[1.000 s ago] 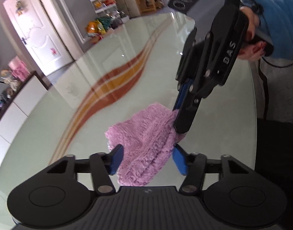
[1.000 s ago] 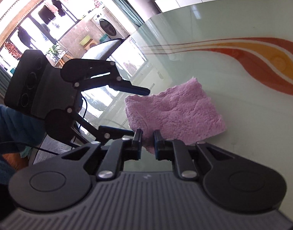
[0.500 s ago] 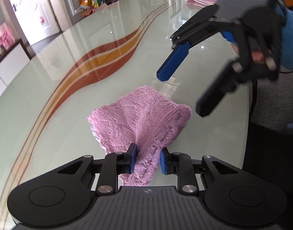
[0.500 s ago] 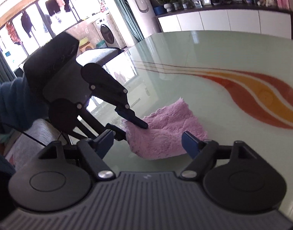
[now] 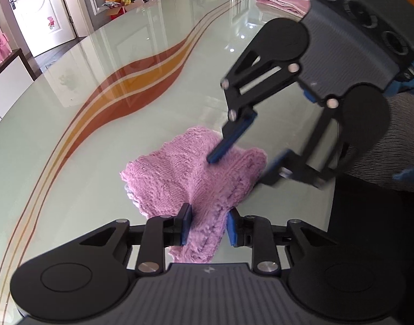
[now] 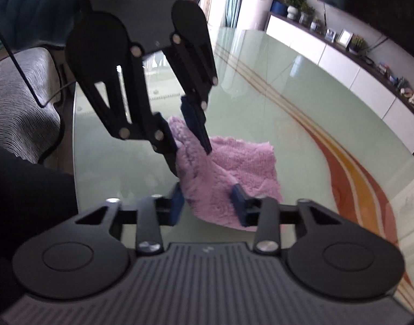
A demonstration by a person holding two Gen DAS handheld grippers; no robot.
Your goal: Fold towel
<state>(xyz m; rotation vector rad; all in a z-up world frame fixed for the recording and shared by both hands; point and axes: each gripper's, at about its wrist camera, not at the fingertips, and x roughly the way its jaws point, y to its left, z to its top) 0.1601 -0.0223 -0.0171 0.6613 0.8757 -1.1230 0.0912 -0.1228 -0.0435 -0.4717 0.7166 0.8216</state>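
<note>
I have a wide glass-topped surface [image 5: 180,86] in front of me, pale green with a sweeping orange and brown band, and most of it lies bare. Well off at its far end sits a second pink cloth [image 5: 281,1], apart from my work. A grey upholstered seat [image 6: 20,113] stands just beyond the near rim, and white cabinets line the wall behind.

The towel [image 5: 190,170] lies near that rim, a small pink fluffy piece, bunched and partly doubled. I judge it light, limp and grippy: it will sag wherever I let go, so corners and hemmed edges are the places to take it, never the middle.

My left claw [image 5: 208,226] has just eased its jaws a little; the near corner of the towel runs between the blue pads, which touch it on both sides, so I read it as grasping that corner. My right claw [image 6: 208,203] has just been closing, with a raised fold of towel between its pads, pressed at the sides.

The two claws crowd each other over one small cloth; that is my main obstruction.
</note>
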